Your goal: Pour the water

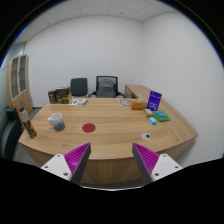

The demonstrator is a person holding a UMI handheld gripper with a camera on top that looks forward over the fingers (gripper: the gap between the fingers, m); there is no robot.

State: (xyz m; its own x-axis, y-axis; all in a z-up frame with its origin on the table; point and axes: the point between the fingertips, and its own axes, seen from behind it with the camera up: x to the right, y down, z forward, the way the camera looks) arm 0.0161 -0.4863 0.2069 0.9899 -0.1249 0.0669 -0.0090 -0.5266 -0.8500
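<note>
My gripper [112,158] is open, its two fingers with purple pads [77,157] spread wide and nothing between them. It hovers high above the near edge of a wooden table [105,135]. Far beyond the fingers, at the table's left side, stands a grey cup-like container [57,121]. A round dark red coaster [88,127] lies on the table a little to the right of it. A dark bottle [29,126] stands near the table's left edge.
A purple box [153,101] and teal items [158,118] sit at the table's right side, with a small white object [146,136] nearer me. Boxes [62,97] rest at the far left. Two office chairs [93,87] stand behind the table, a wooden shelf [17,80] at left.
</note>
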